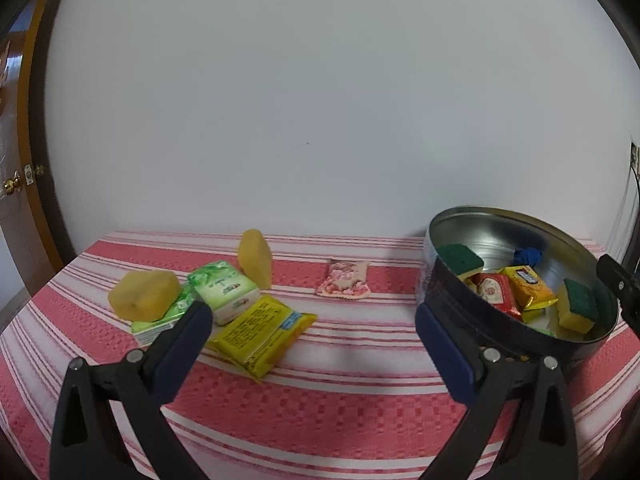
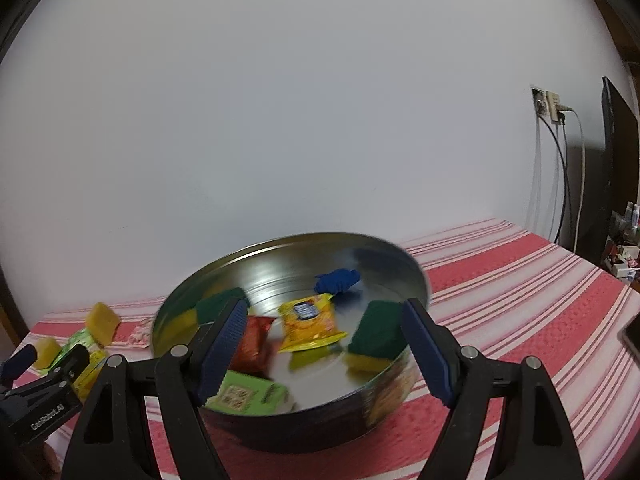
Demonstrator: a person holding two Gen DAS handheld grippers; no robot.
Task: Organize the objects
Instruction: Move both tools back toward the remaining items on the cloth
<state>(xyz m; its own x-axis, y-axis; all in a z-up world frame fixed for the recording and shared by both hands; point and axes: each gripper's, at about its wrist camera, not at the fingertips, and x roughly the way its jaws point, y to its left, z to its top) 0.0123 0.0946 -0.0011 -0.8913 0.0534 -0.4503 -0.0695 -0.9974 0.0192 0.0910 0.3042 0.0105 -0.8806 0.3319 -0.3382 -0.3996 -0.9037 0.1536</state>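
Note:
A round metal tin (image 1: 436, 276) stands on the right of the striped cloth. It holds two green-and-yellow scouring sponges (image 1: 578, 306), a red packet (image 1: 494, 292), an orange packet (image 1: 528, 284) and a blue bundle (image 1: 528, 256). My right gripper (image 2: 324, 308) hangs open over the tin (image 2: 280, 242), nothing between its fingers. A green pack (image 2: 248, 394) lies under its left finger. Left of the tin, my left gripper (image 1: 312, 316) is open above the cloth. Near it lie a yellow packet (image 1: 264, 328), two green tissue packs (image 1: 222, 290), two yellow sponges (image 1: 144, 294) and a pink packet (image 1: 344, 284).
The red-and-white striped cloth (image 1: 320, 392) covers the table, which meets a white wall behind. A door with a brass knob (image 1: 12, 186) is at far left. On the right are a wall socket with cables (image 2: 554, 108), a dark screen (image 2: 616, 160) and small clutter.

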